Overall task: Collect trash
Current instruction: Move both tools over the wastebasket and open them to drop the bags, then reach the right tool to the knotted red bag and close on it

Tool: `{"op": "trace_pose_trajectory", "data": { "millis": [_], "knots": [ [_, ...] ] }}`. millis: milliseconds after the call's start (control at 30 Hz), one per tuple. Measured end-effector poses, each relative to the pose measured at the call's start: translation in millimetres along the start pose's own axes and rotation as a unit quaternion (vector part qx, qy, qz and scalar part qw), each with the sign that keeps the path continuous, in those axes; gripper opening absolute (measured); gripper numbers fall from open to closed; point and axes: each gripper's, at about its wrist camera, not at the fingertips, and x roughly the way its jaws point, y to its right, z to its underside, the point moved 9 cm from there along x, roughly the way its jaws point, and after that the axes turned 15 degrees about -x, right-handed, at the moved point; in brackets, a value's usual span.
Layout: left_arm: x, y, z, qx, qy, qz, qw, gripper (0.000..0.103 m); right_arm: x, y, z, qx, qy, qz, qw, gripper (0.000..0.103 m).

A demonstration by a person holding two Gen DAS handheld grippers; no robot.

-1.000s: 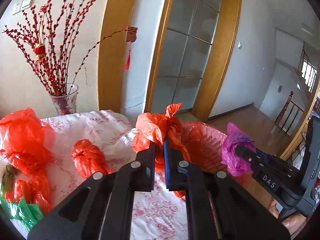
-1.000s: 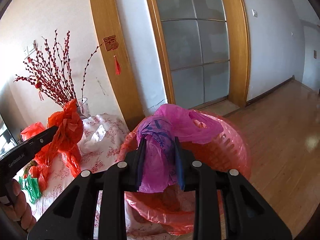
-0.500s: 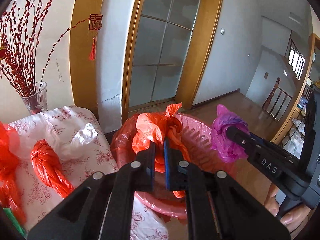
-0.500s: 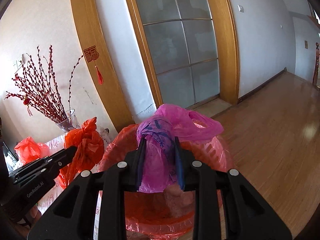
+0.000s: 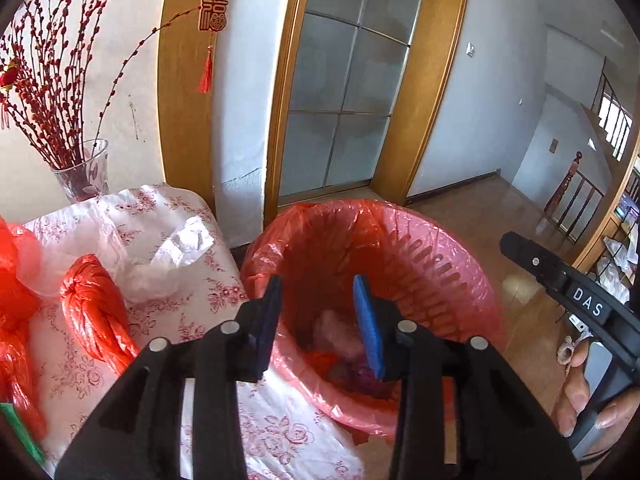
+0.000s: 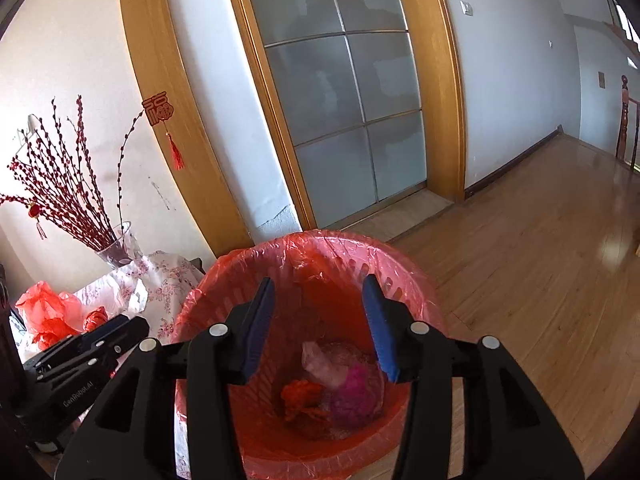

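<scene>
A pink slatted bin with a red liner [image 5: 432, 248] [image 6: 404, 276] stands beside the table. My left gripper [image 5: 316, 312] is open and empty above its near rim. My right gripper [image 6: 318, 312] is open and empty above the bin's mouth; it also shows in the left wrist view [image 5: 560, 284]. Inside the bin lie a crumpled red bag [image 6: 302, 396], a magenta bag [image 6: 356, 396] and a pale bag [image 6: 324, 364]. A twisted red bag [image 5: 94, 308] and a white bag [image 5: 168, 252] lie on the table.
The table has a floral cloth [image 5: 280, 440] with more red bags [image 5: 16, 280] at its left and a green scrap [image 5: 20, 432]. A glass vase of red branches [image 5: 84, 176] stands at the back. A glass door [image 6: 340, 112] and wooden floor [image 6: 540, 240] lie beyond.
Both grippers have opened over the bin. The red bag from my left gripper and the magenta bag from my right gripper have dropped into it.
</scene>
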Motion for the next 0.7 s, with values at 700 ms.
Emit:
{"op": "trace_pose_trajectory", "data": {
  "millis": [700],
  "knots": [
    [-104, -177, -24, -0.052, 0.089, -0.173, 0.9795, 0.052, 1, -121, 5, -0.104, -0.015, -0.071, 0.992, 0.047]
  ]
}}
